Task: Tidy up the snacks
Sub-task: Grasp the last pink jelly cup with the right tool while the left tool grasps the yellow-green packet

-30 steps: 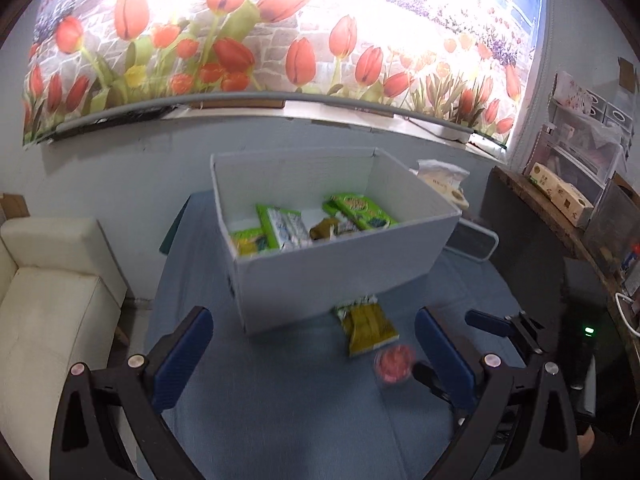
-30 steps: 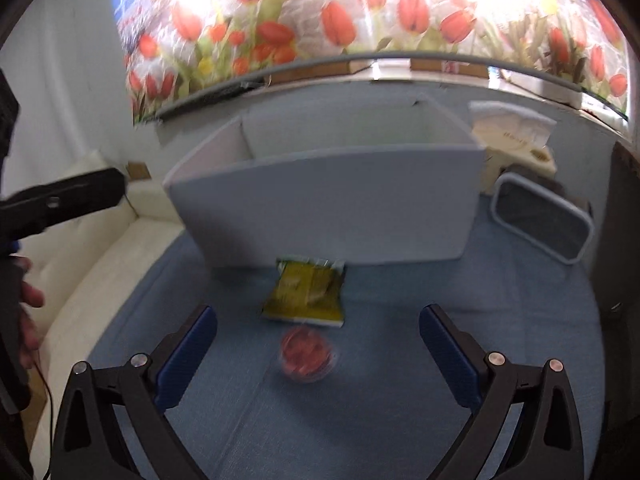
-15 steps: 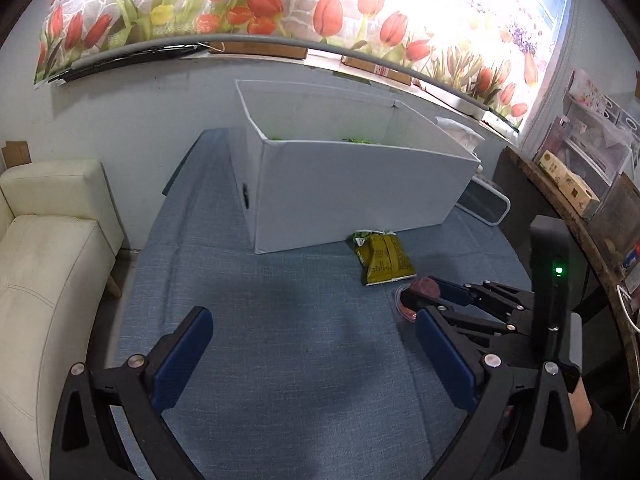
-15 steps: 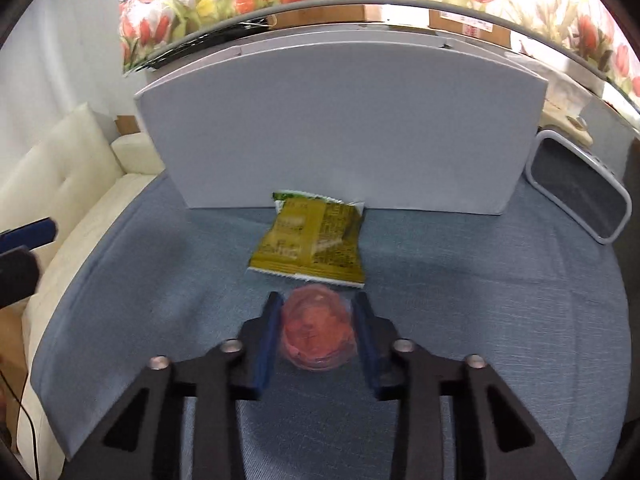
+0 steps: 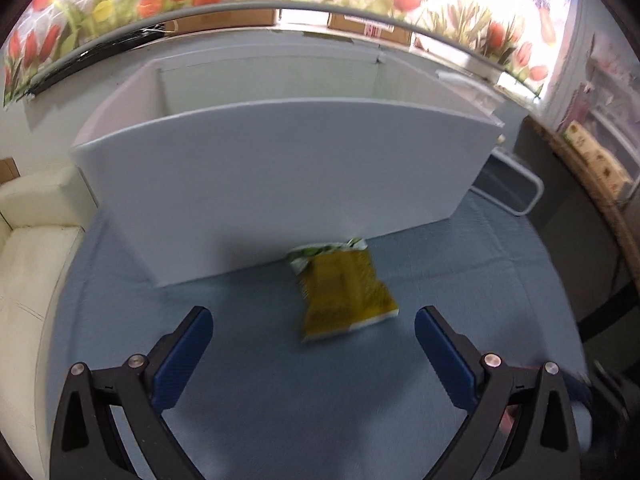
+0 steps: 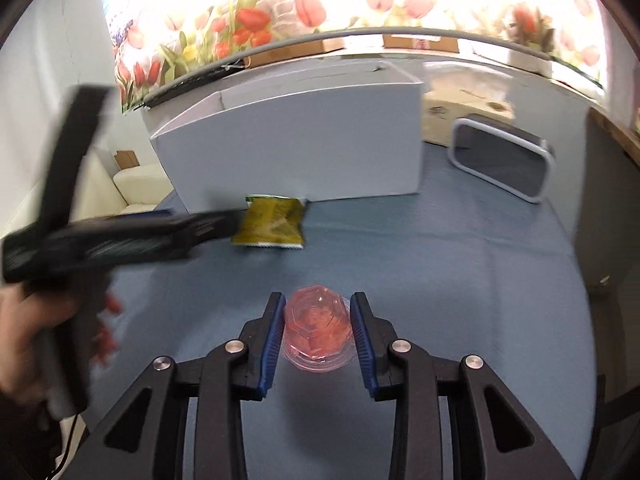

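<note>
A yellow-green snack packet (image 5: 344, 292) lies flat on the blue cloth just in front of the white box (image 5: 280, 184). My left gripper (image 5: 314, 344) is open and empty, its blue pads either side of the packet's near end. In the right wrist view my right gripper (image 6: 318, 326) is shut on a clear pink jelly cup (image 6: 318, 328), held over the cloth. The packet (image 6: 272, 226) and the box (image 6: 296, 148) also show there, with the left gripper's body blurred at the left (image 6: 120, 236).
A white-framed dark tray (image 6: 504, 160) leans at the right behind the box. A cream sofa (image 5: 28, 264) stands left of the table. A dark shelf edge with cartons (image 5: 596, 168) runs along the right. Tulip-print wall behind.
My left gripper has swung down and forward toward the yellow packet. My right gripper, shut on the jelly cup, has pulled back from the box with it.
</note>
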A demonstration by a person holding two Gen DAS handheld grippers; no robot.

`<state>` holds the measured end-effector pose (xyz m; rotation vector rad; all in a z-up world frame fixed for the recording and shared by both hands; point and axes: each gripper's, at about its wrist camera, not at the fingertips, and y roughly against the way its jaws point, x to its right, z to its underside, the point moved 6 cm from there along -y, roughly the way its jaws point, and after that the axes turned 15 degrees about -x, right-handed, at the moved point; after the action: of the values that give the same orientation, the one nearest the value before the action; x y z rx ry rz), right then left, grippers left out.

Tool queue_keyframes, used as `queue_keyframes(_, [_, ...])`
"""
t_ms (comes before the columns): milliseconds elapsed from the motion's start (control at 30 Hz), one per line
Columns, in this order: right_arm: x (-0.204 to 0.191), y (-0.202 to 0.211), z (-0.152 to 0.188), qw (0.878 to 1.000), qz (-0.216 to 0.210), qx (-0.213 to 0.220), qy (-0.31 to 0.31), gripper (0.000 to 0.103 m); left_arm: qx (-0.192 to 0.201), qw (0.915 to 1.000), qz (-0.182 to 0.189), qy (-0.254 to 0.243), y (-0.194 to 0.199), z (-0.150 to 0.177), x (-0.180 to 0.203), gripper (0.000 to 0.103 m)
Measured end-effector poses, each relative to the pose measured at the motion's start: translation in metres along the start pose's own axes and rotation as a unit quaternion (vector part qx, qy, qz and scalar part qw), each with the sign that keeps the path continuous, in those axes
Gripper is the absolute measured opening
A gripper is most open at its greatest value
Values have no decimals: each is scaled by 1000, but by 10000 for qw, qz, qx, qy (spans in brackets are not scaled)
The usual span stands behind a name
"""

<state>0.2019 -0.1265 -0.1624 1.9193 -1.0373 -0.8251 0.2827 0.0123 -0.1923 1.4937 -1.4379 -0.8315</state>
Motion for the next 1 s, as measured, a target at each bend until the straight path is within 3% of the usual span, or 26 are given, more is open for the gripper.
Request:
queue_keyframes(167, [16,12,16,9998,-61,80,-146,36,-146,9989,-423,102,-29,-18,21,103])
queue_keyframes(300, [25,17,21,9994,-185,132,-277,36,-206,9983,-508,200,-43,-23,27,101])
queue_keyframes(367, [28,19,21,9993,-203,159,-289,36,-251,9978,-568,243,-47,-22,26,76])
queue_keyframes(400, [28,20,22,9991,-222,181,-297,36,-190,9976,-633,204,-46,-22,26,73])
queue_keyframes(467, [30,22,22,9988,-279,216,-333,36,-191,9982,-538,168,-43,-21,26,58])
queue_keyframes(733, [19,22,17,9987,-348,299,-210,36,32,9999,-123,-5,-11,-3,20,56])
queue_keyframes(1000, [-3,28,-22,9976,-474,486,126,36,585,9978,321,-54,70,7,0,57])
